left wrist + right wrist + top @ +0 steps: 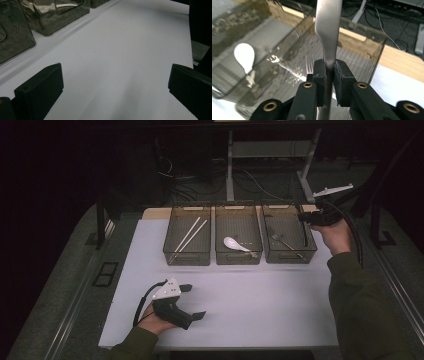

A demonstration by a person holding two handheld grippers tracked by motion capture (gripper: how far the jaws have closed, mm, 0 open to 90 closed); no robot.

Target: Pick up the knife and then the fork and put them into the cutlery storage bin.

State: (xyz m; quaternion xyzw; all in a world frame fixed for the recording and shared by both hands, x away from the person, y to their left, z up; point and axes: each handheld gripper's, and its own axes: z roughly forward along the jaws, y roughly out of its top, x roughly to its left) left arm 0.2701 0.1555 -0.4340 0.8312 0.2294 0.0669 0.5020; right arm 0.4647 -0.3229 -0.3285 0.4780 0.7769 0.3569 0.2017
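My right gripper [329, 65] is shut on the slim handle of a metal utensil [328, 32], whose broad flat end points away from the camera. In the high view that gripper [307, 217] is over the far right corner of the right clear bin [290, 257], and the utensil [304, 234] hangs down into it. A fork [285, 242] lies in that bin, its tines [309, 62] seen through the wall. My left gripper [194, 301] rests open on the white mat [260, 295] at the front left, with nothing between its jaws [115, 75].
The middle bin [238, 259] holds a white spoon [235, 243]. The left bin [186, 260] holds a pair of chopsticks [190, 234]. A wooden table edge [402, 62] runs behind the bins. Two bins [55, 12] stand left of the left gripper.
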